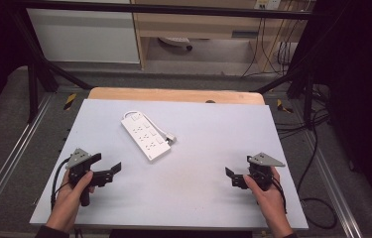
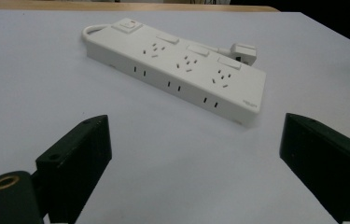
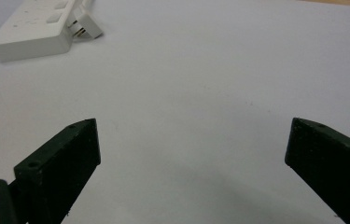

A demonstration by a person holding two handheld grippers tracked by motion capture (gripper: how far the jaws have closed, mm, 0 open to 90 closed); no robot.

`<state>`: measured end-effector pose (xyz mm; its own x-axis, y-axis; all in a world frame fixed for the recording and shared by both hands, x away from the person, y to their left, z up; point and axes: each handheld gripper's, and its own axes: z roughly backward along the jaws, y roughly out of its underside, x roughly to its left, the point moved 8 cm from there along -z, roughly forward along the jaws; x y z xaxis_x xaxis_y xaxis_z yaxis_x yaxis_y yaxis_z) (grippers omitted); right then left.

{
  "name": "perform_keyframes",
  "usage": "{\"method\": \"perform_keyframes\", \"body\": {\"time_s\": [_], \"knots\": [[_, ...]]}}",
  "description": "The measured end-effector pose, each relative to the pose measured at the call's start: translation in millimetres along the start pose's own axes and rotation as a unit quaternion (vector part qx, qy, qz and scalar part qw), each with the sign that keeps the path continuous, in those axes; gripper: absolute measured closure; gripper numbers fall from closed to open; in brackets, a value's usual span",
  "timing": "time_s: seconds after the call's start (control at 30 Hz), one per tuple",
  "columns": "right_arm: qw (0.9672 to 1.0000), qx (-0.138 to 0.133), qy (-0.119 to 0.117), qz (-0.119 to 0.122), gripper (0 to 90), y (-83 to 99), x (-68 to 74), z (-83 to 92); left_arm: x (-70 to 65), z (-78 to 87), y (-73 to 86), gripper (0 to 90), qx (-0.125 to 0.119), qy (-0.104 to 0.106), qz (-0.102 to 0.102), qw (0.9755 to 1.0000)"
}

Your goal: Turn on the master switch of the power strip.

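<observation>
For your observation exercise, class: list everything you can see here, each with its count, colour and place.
Power strip: one, white, left of table centre, lying diagonally.
Plug: one, white, on the table beside the strip, on its cord.
Table: one, pale grey top, wooden far edge.
Cables: several, black, on the floor at right.
Left claw: one, black, near left, open, holding nothing.
Right claw: one, black, near right, open, holding nothing.
Hands: two, holding the claws.

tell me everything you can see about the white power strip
The power strip is a long white block, plastic by the look of it, lying flat and diagonal on the pale table. Its top carries three socket groups, each with a rocker switch, plus a larger switch with a red mark at the far end. Slots line its side. A white cord loops from the far end along its back to the plug lying beside it. Nothing grips it.
</observation>
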<state>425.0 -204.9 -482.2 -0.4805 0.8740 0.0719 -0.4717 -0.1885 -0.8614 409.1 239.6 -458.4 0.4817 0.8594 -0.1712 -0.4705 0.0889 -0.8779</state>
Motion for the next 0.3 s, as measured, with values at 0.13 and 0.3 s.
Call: {"method": "perform_keyframes", "body": {"time_s": [0.13, 0.3], "knots": [[0.9999, 0.007, 0.008, 0.000, 3.7, 2.7, -2.7, -2.6, -0.2, 10.1, 9.0, 9.5, 0.000, -0.003, 0.000, 1.0000], [0.9985, 0.043, 0.035, 0.004, 4.6, 13.6, -10.6, -12.4, 2.3, 14.9, 20.0, 8.8, 0.006, -0.007, 0.007, 0.9999]]}}
